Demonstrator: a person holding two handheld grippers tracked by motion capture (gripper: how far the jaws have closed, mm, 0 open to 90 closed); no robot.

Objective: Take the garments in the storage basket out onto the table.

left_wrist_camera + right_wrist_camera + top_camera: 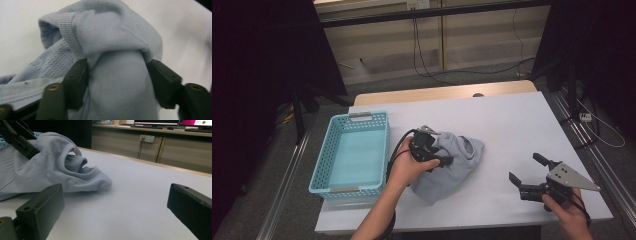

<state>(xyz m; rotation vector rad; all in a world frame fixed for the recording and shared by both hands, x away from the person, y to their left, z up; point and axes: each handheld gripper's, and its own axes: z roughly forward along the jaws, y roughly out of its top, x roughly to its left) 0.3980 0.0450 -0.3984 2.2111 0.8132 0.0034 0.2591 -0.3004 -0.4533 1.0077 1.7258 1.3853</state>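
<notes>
Grey garment (451, 162) lies bunched at desk (512, 120) centre, basket (350, 152) at its nine o'clock, likely its destination. Left tongs (443, 161) straddle a raised fold; the jaws flank the cloth, whether pressing I cannot tell. Right tongs (525, 169) wait at four o'clock, jaws spread and empty, apparently standing clear.

Grey-blue ribbed garment (452, 162), turquoise perforated basket (324, 162), white table (512, 125).
</notes>
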